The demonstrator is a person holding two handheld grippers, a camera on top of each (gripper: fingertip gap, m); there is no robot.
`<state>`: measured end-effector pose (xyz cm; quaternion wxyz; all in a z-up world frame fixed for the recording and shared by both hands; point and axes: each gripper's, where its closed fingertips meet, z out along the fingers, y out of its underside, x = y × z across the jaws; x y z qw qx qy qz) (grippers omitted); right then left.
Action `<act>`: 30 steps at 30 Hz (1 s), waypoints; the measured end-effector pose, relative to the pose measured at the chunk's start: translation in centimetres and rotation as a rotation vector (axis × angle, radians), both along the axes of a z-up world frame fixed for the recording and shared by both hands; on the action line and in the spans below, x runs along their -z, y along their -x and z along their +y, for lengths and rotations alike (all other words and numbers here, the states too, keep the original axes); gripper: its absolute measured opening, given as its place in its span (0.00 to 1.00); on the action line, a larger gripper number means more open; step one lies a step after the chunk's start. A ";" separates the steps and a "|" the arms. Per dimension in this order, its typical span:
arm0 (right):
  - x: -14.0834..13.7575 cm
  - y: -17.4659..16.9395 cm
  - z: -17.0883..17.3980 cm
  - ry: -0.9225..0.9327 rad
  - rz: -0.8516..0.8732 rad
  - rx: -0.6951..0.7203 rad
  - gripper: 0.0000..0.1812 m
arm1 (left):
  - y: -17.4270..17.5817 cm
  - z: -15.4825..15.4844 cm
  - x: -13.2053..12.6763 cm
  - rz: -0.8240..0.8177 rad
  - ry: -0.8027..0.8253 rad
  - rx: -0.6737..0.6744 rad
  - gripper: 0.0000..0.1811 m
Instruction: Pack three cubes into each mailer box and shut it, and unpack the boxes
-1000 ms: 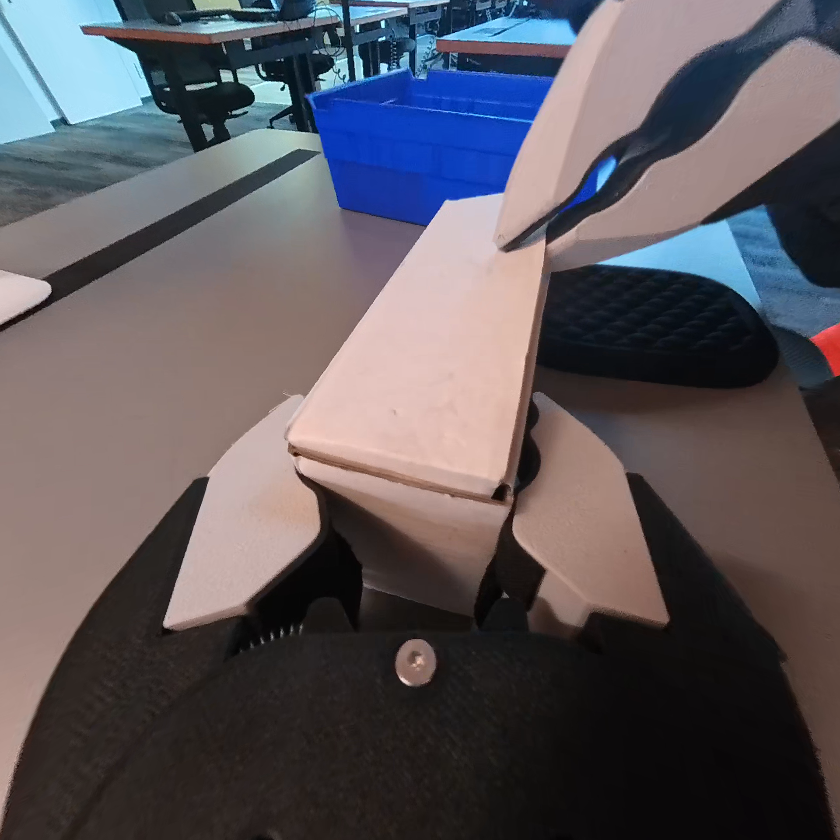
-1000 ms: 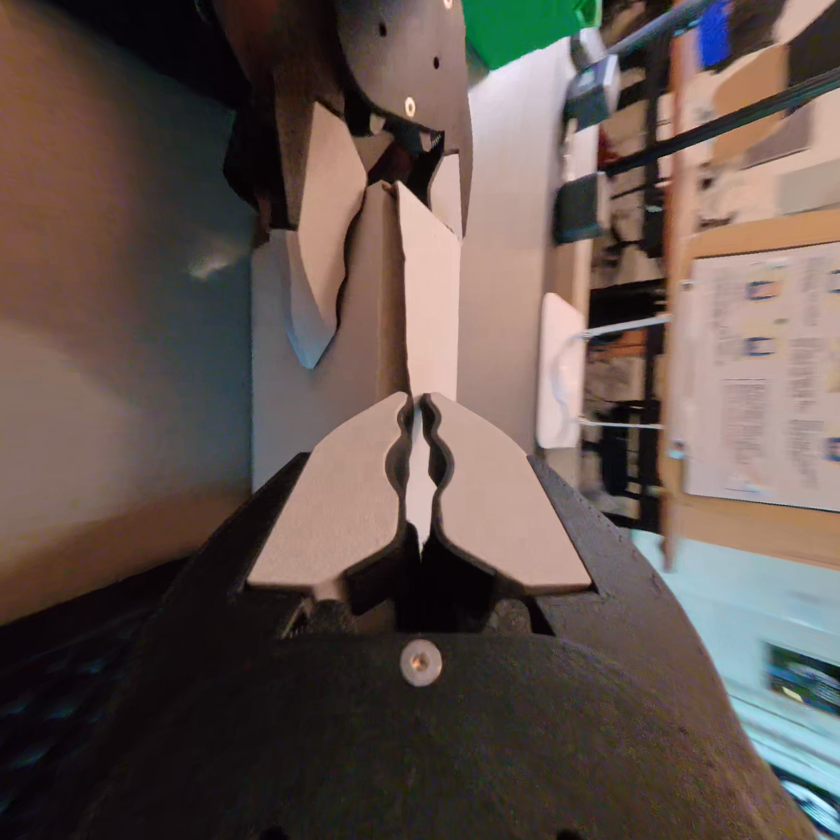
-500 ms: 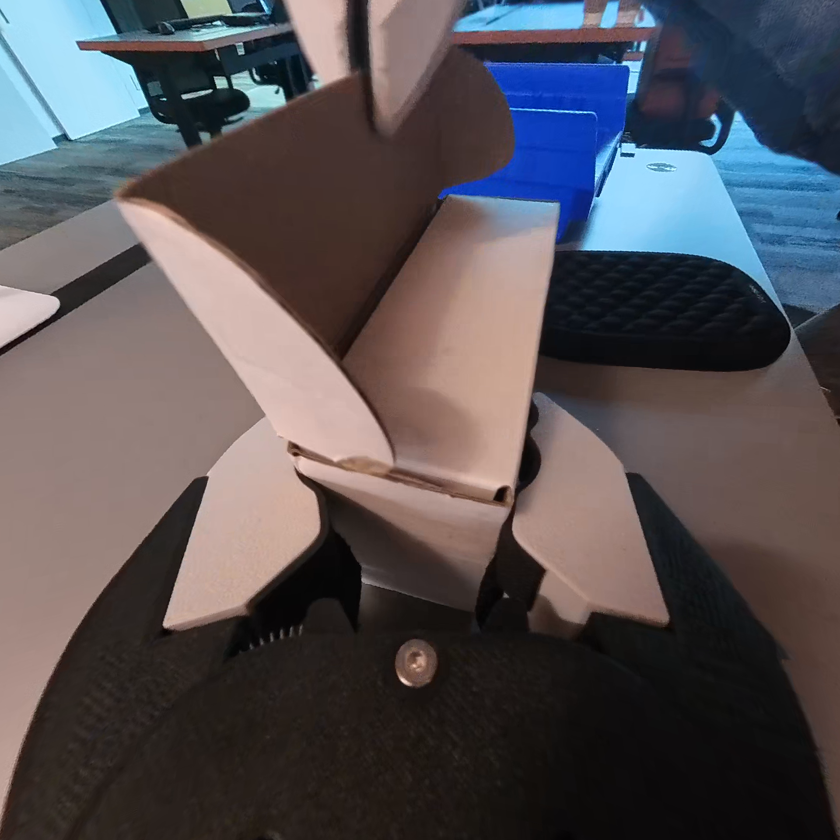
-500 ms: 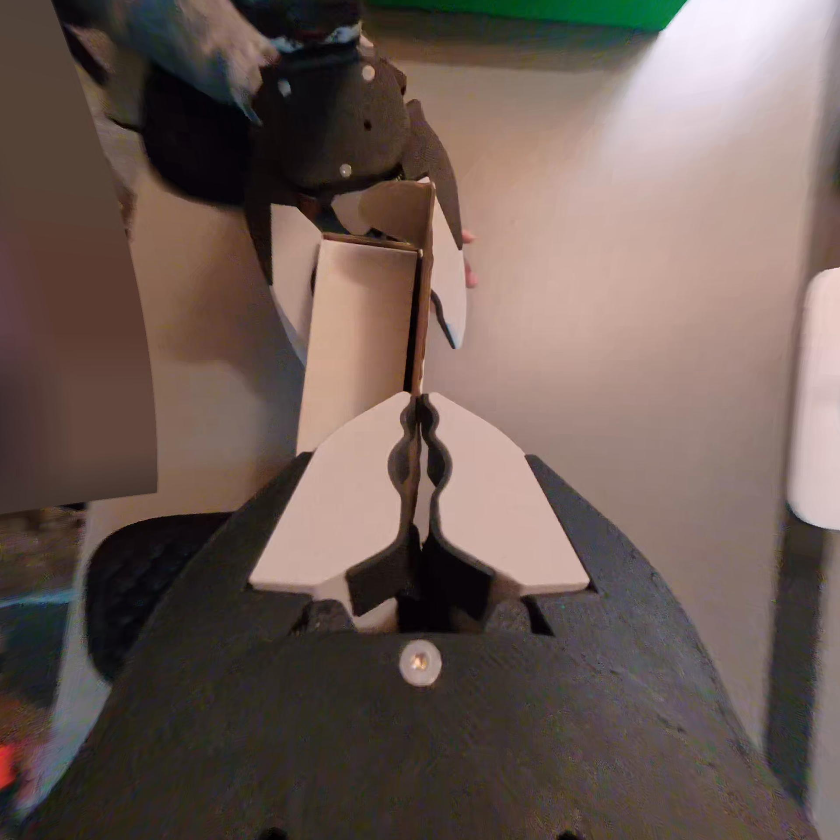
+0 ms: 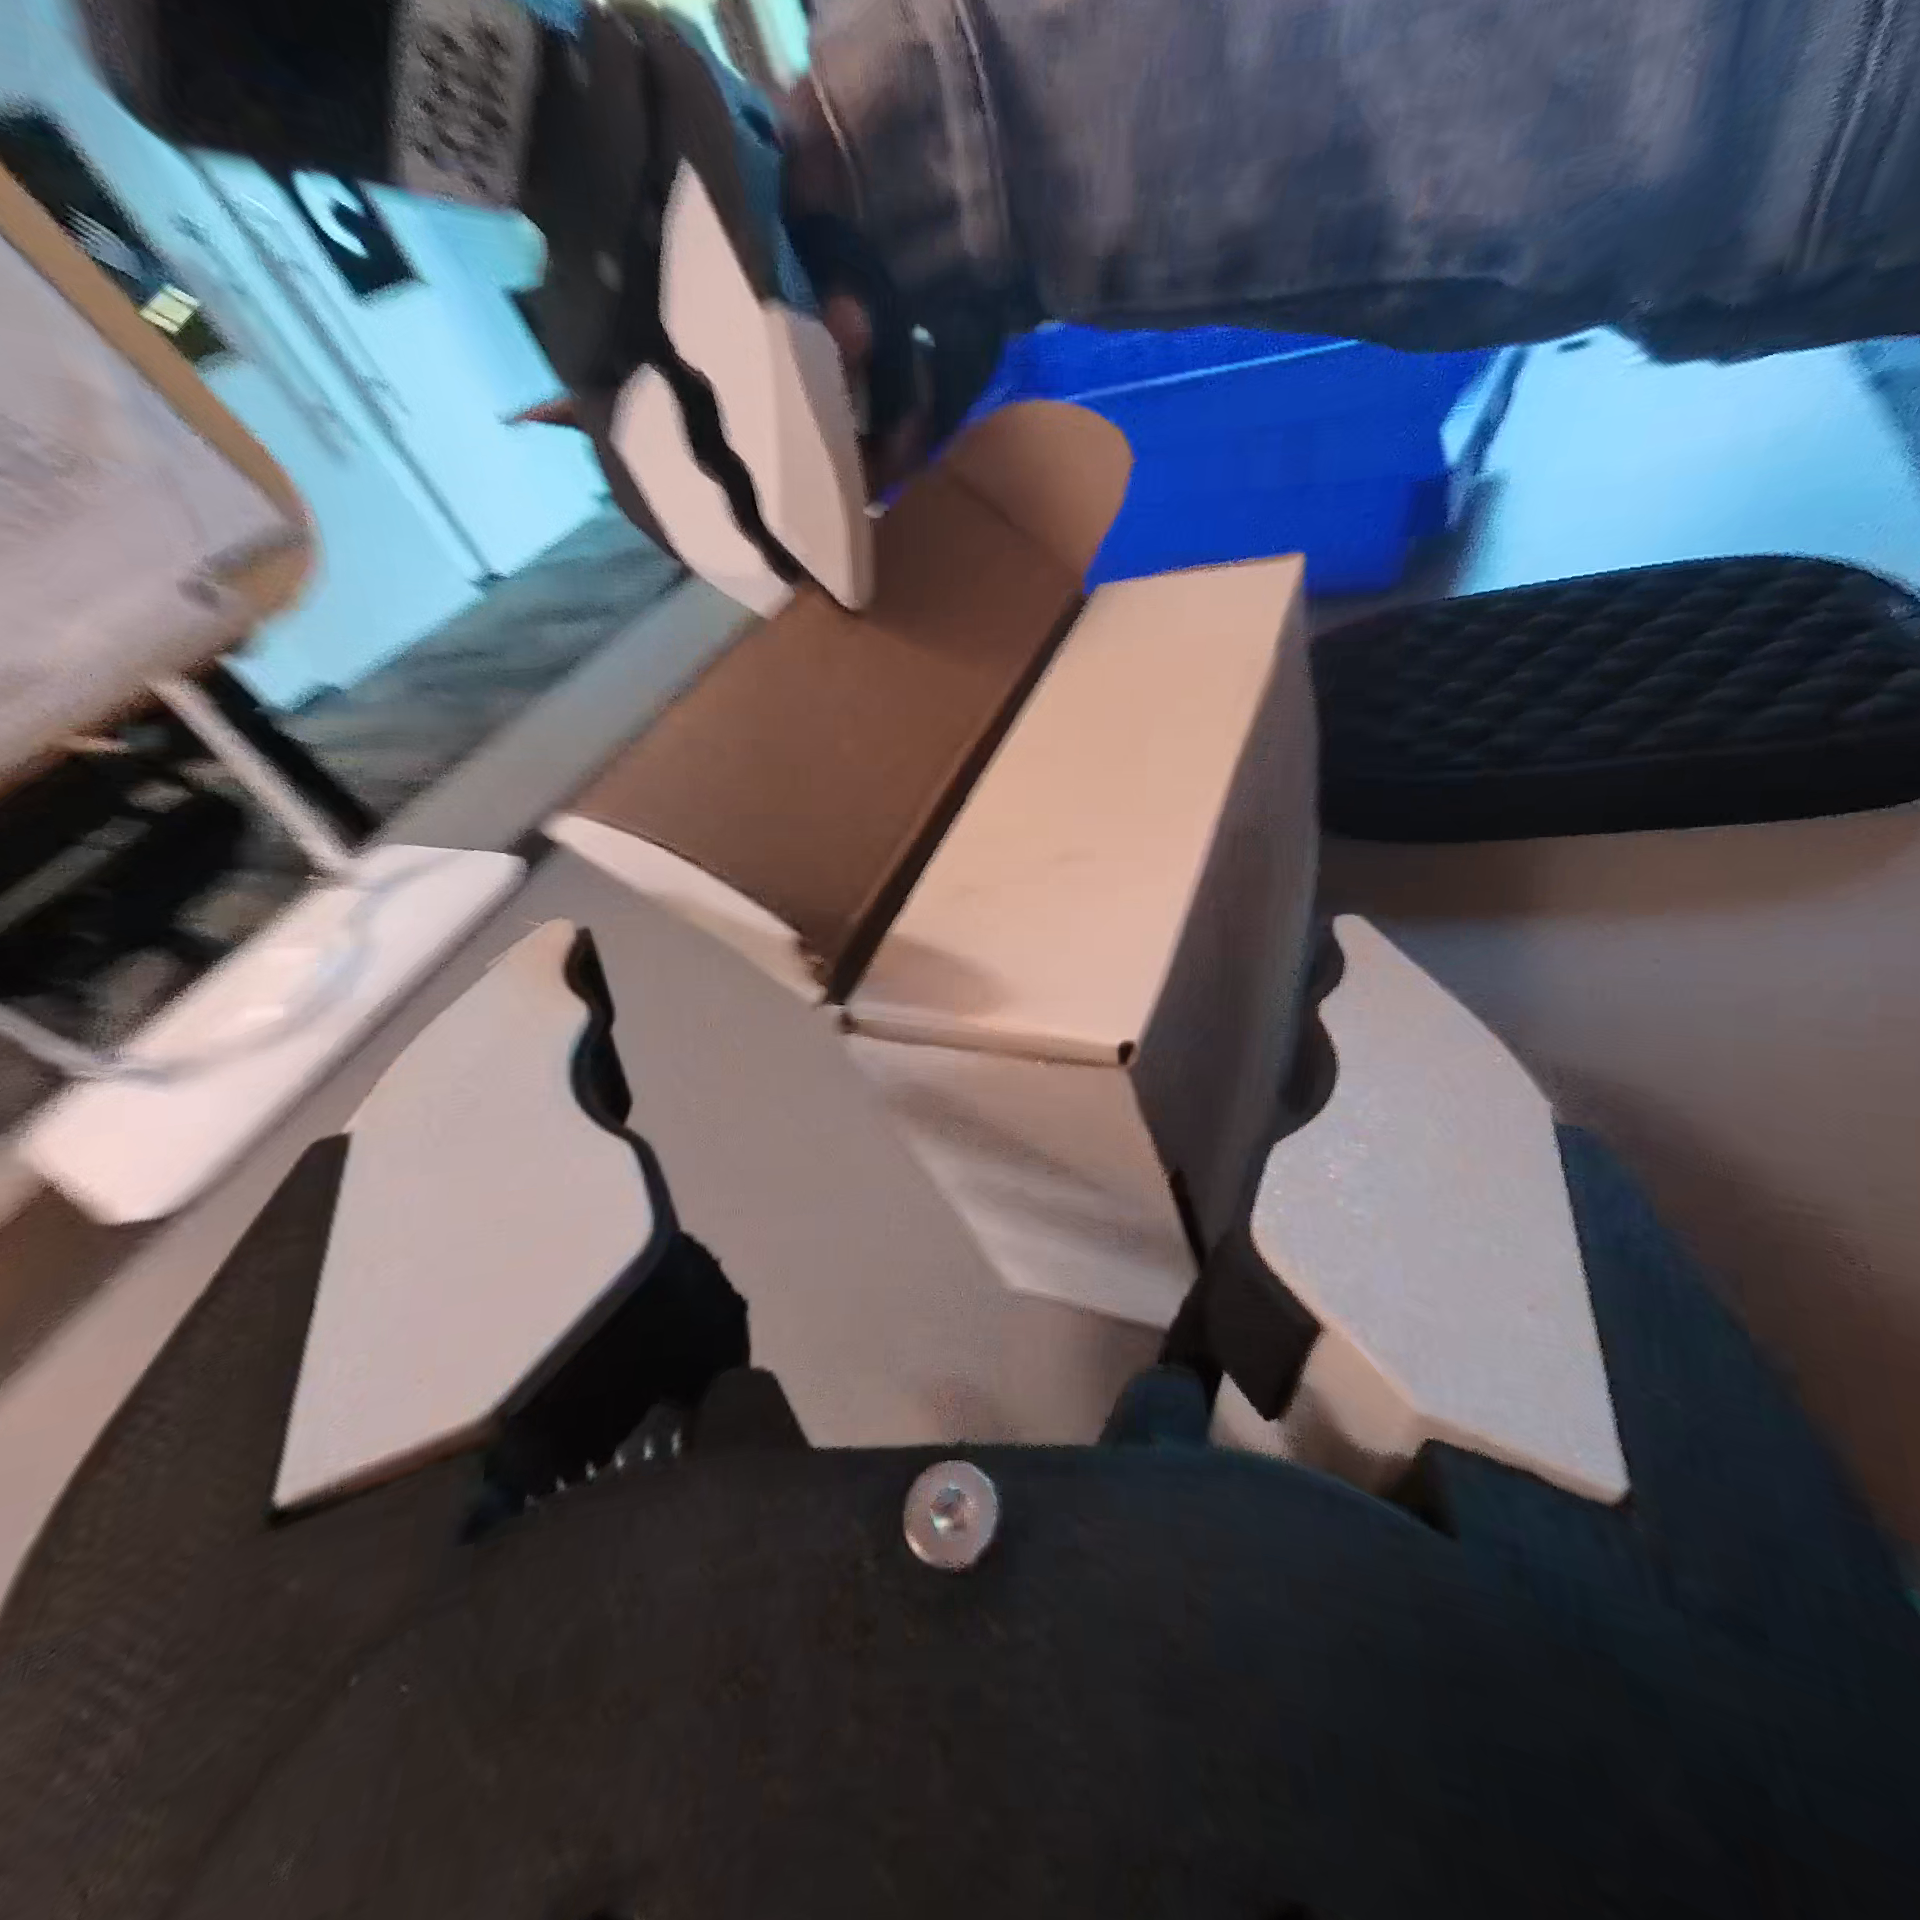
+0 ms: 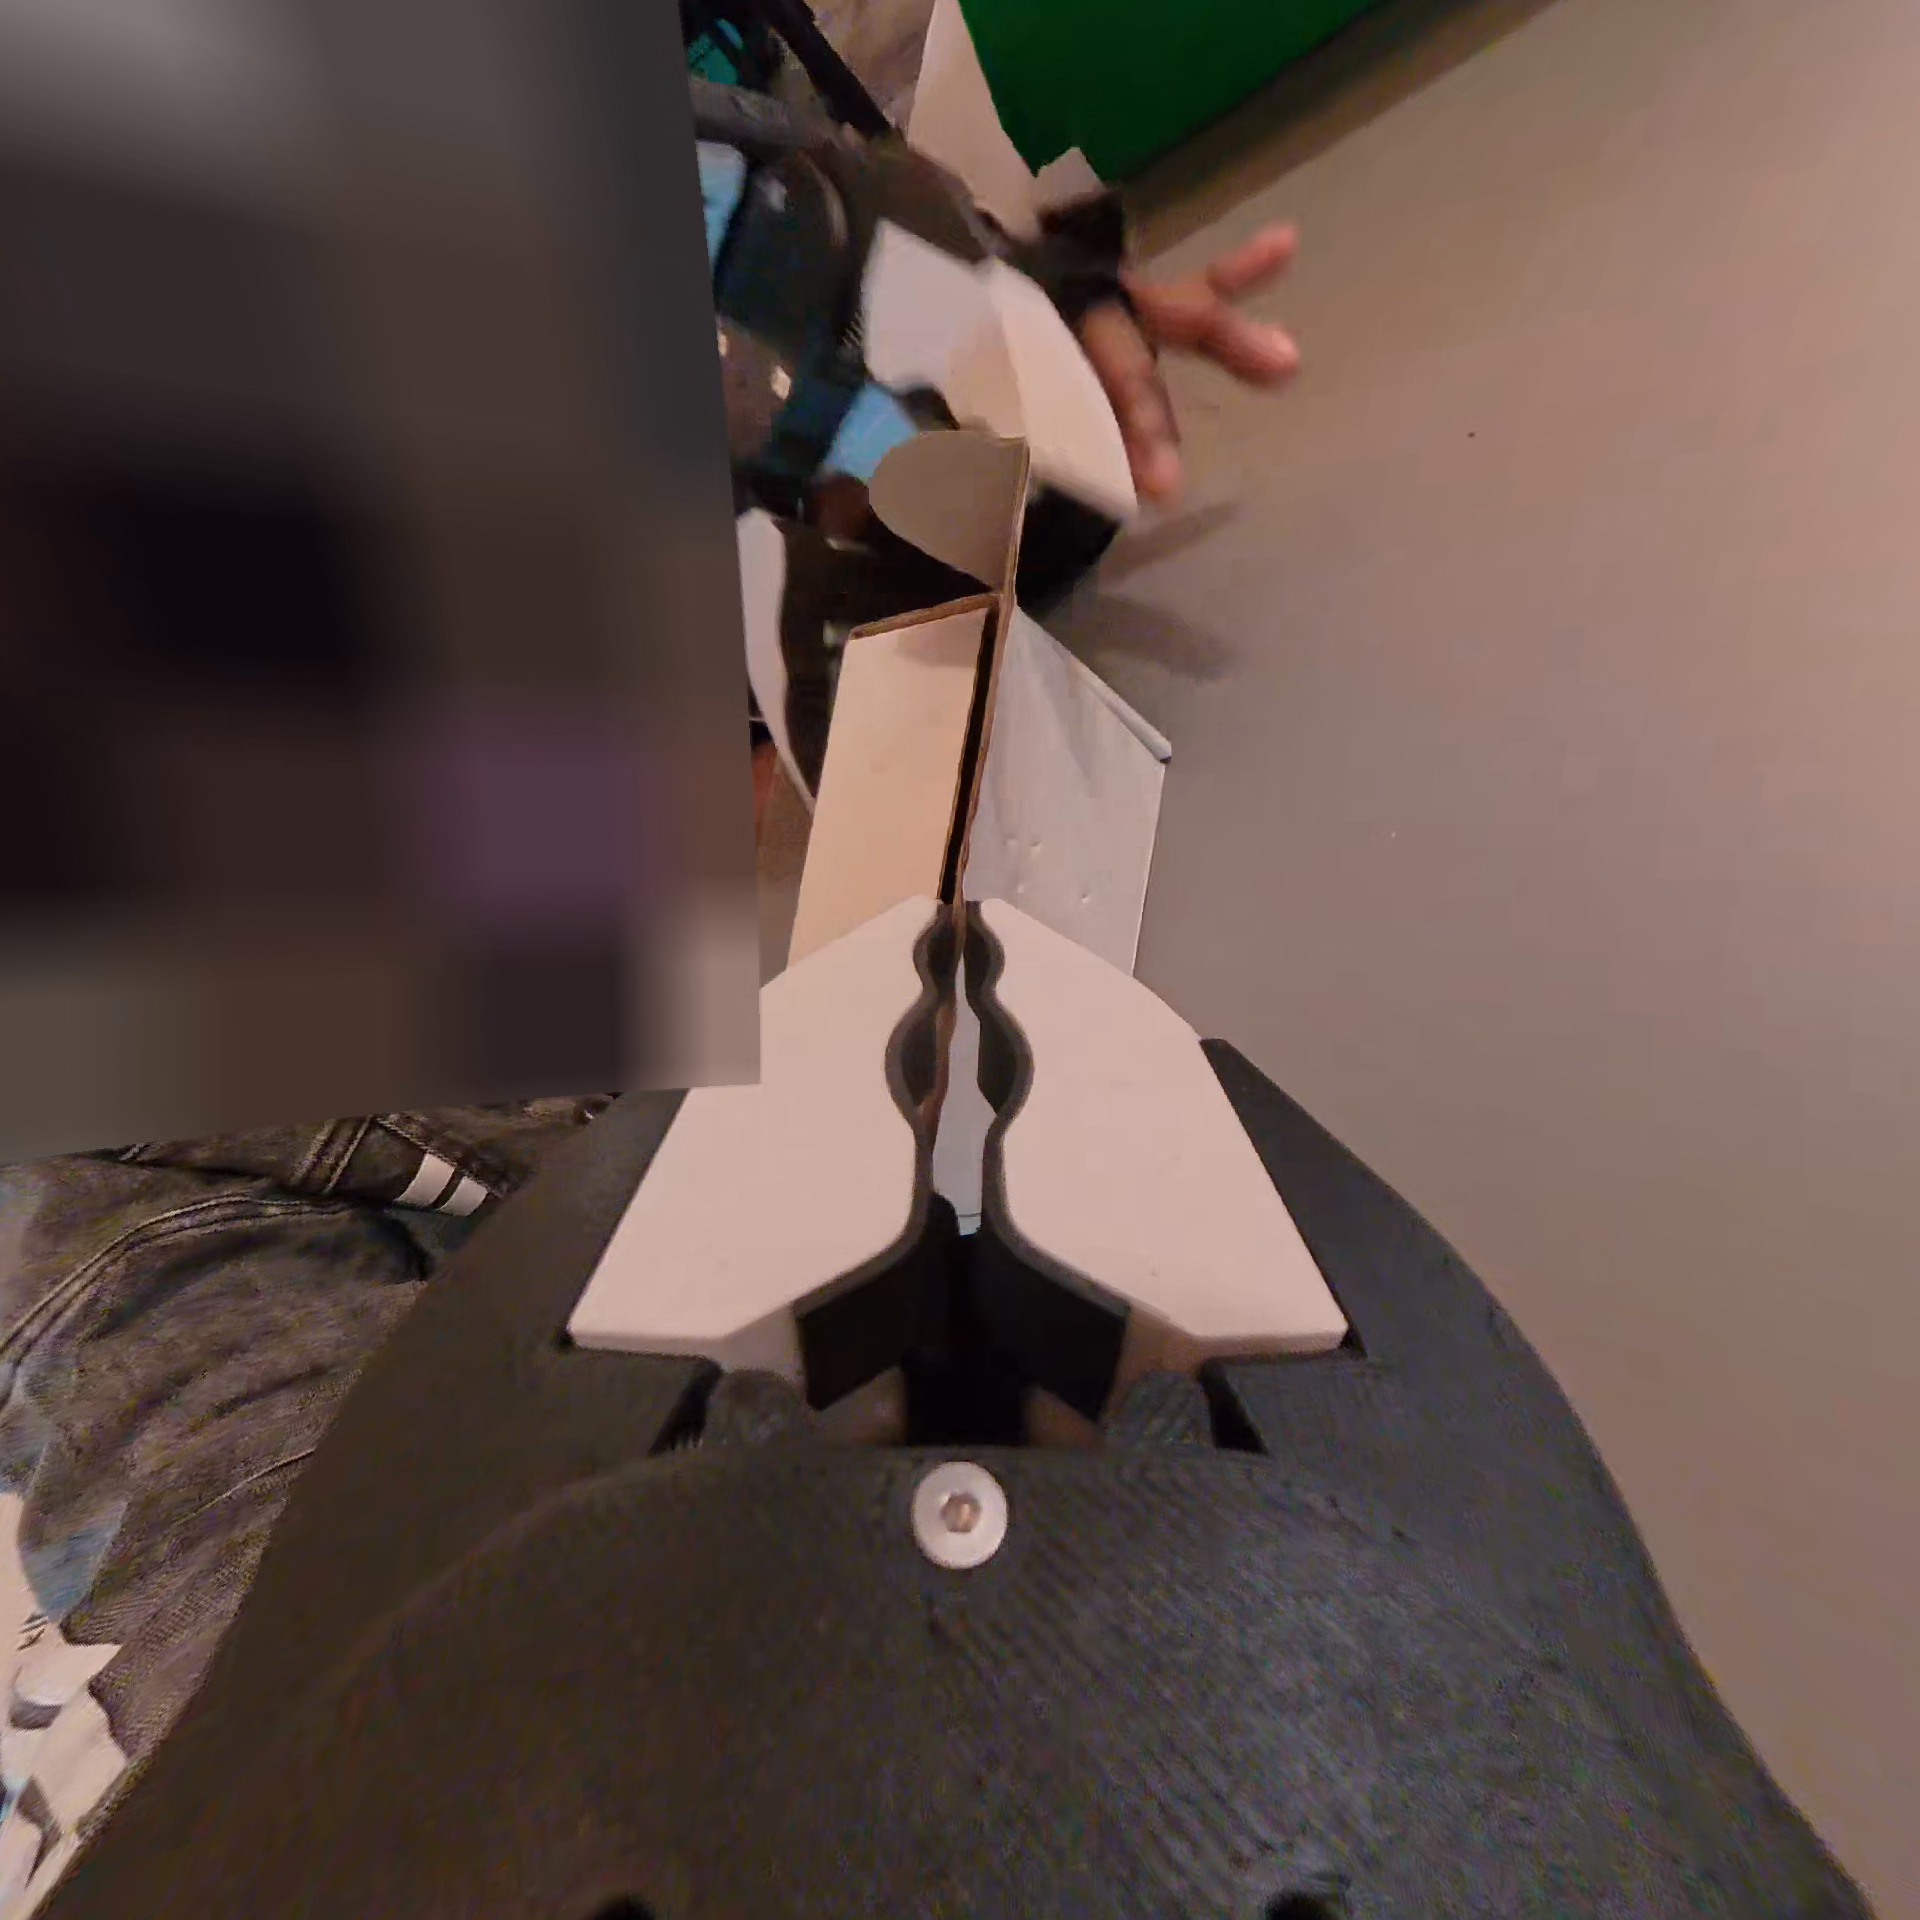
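Observation:
A white mailer box sits between the fingers of my left gripper, which is shut on its near end. The box is tilted. Its lid flap, brown inside, is folded open to the left. My right gripper pinches the flap's far edge from above. In the right wrist view my right gripper is shut on the flap's thin edge, with the box beyond it. The left gripper's fingers show blurred at the box's far end. No cubes show; the box's inside is hidden.
A blue bin stands behind the box, and a black quilted pad lies to its right. A white tray-like thing lies at the left. A person's sleeve hangs overhead and a hand shows. The table is grey-brown. My hands' fingertips stand some 8 centimeters from each other.
My right gripper took the closed lid's edge and swung it up and over to the left, so the flap stands open. The box has tilted in my left gripper and both views have swung.

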<state>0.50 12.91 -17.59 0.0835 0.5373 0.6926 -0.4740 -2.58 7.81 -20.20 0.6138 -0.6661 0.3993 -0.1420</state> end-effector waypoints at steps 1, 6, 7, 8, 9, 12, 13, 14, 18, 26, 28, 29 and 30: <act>0.0 -0.1 0.0 -0.010 -0.001 0.005 0.01 | 1.0 -0.4 -1.4 0.024 -0.074 -0.045 0.70; -0.2 -0.3 0.0 -0.050 -0.002 0.021 0.01 | 0.2 -5.5 -6.4 0.159 -0.225 0.031 0.52; -0.2 -0.3 -0.2 -0.055 -0.003 0.021 0.01 | -0.6 -6.0 -5.7 0.211 -0.116 0.061 0.51; -0.3 -0.3 -0.3 -0.061 -0.001 0.021 0.01 | -1.3 -6.3 -4.9 0.259 -0.016 0.077 0.50; -0.3 -0.3 -0.3 -0.070 0.000 0.022 0.01 | -2.0 -6.3 -4.1 0.308 0.061 0.089 0.48; -0.3 -0.3 -0.4 -0.080 -0.001 0.031 0.01 | -2.7 -4.4 -2.5 0.450 0.168 0.004 0.43; -0.3 -0.3 -0.4 -0.080 0.000 0.034 0.01 | -2.8 -3.8 -2.1 0.485 0.206 -0.018 0.42; -0.4 -0.3 -0.4 -0.078 0.001 0.034 0.01 | -2.7 -3.3 -1.5 0.516 0.257 -0.044 0.40; -0.4 -0.5 -0.3 -0.077 0.003 0.040 0.01 | -1.7 -2.1 0.6 0.606 0.378 -0.110 0.36; -0.5 -0.5 -0.4 -0.081 0.012 0.036 0.01 | -1.1 -1.3 1.7 0.667 0.383 -0.128 0.33; -0.5 -0.5 -0.4 -0.085 0.007 0.036 0.01 | -1.0 -1.3 1.7 0.667 0.381 -0.121 0.33; -0.5 -0.5 -0.4 -0.089 0.005 0.035 0.01 | -1.0 -1.3 1.7 0.667 0.379 -0.118 0.33; -0.5 -0.5 -0.4 -0.097 0.006 0.034 0.01 | -1.0 -1.2 1.7 0.670 0.373 -0.115 0.33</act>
